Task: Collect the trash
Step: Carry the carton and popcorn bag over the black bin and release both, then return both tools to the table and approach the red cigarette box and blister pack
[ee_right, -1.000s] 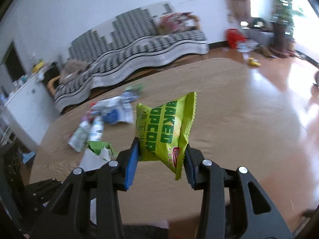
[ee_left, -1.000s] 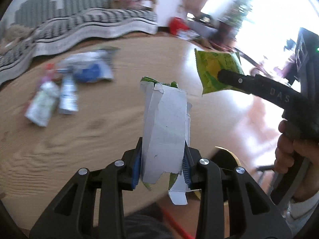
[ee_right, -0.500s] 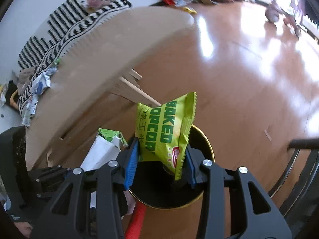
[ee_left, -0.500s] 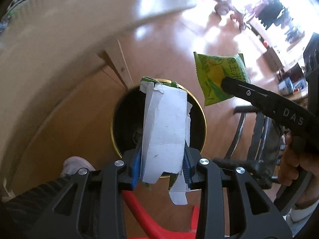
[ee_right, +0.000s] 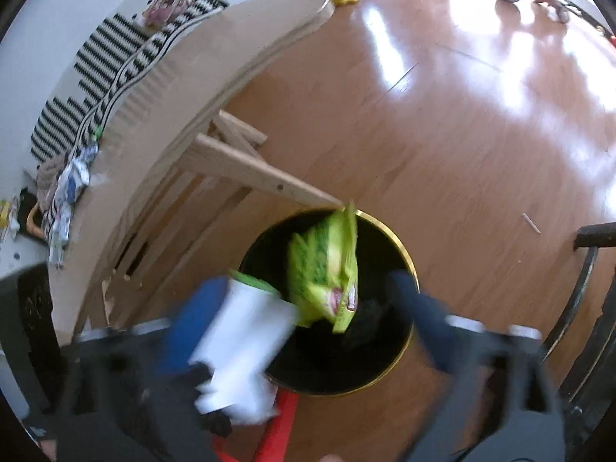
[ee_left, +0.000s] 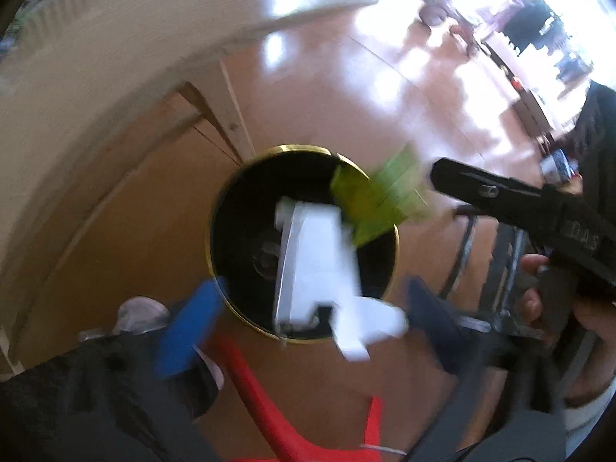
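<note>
Your left gripper (ee_left: 308,308) and right gripper (ee_right: 308,308) have just let go | torn white card box (ee_left: 315,261), light, and crinkly green snack bag (ee_right: 327,277), soft, fall into round black gold-rimmed bin (ee_right: 408,254) at 12 o'clock | pinch flat sides.

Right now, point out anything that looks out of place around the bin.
More wrappers still lie on the table, uncollected. The white carton and green popcorn bag look blurred above the open black bin, clear of both open tools.
</note>
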A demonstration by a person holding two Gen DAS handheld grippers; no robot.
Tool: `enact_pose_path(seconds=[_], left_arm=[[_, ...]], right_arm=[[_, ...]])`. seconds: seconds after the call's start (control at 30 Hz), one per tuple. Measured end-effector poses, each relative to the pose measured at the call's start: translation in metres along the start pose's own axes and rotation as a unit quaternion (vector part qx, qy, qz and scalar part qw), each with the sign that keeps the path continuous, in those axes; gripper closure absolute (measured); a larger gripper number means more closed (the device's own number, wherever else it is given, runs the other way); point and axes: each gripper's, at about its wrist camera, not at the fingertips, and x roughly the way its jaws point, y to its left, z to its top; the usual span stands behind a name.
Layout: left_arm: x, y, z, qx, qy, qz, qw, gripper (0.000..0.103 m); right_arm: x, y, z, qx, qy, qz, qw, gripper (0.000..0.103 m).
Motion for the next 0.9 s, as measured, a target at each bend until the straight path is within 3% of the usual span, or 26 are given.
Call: enact_pose_path(seconds=[0.1,0.17,0.3,0.43,0.53,0.57,0.63,0.8,0.83,0.9], left_arm=[[-0.007,0.003,0.002,0.003,0.011,-0.006,0.9999,0.006],[-0.023,0.009,0.004,0.006,-0.001,0.008,0.9999,0.006],[-0.085,0.038,0.007,-0.013,-0.095,0.071,0.9928,0.006],[-0.155,0.099,0.002,-0.069,-0.166,0.114,0.9771,0.006],[-0.2,0.162,-0.014,-0.127,-0.201,0.171,0.9562,0.006],[-0.216,0.194,-0.025,-0.157,-0.211,0.191,0.9457,0.006],[-0.233,0.233,-0.041,-0.2,-0.219,0.205,0.9327,0.006],[-0.267,0.346,-0.085,-0.324,-0.229,0.225,0.8899,0.006],[-0.271,0.36,-0.088,-0.334,-0.23,0.229,0.8849,0.006],[-0.273,0.377,-0.089,-0.333,-0.233,0.229,0.8845,0.006]], right_arm=[[-0.013,0.001,0.008,-0.004,-0.022,-0.025,0.999,0.007],[-0.024,0.003,0.013,-0.009,-0.048,-0.047,0.998,0.007],[-0.04,0.025,0.022,-0.028,-0.107,-0.048,0.993,0.007],[-0.03,0.074,0.031,-0.073,-0.112,-0.017,0.991,0.007],[-0.015,0.137,0.038,-0.125,-0.103,0.011,0.987,0.007],[-0.011,0.153,0.04,-0.138,-0.102,0.019,0.985,0.007],[-0.003,0.194,0.042,-0.165,-0.098,0.04,0.981,0.007],[0.016,0.306,0.044,-0.23,-0.085,0.089,0.965,0.007],[0.022,0.332,0.045,-0.244,-0.083,0.094,0.962,0.007],[0.031,0.372,0.044,-0.261,-0.079,0.095,0.957,0.007]])
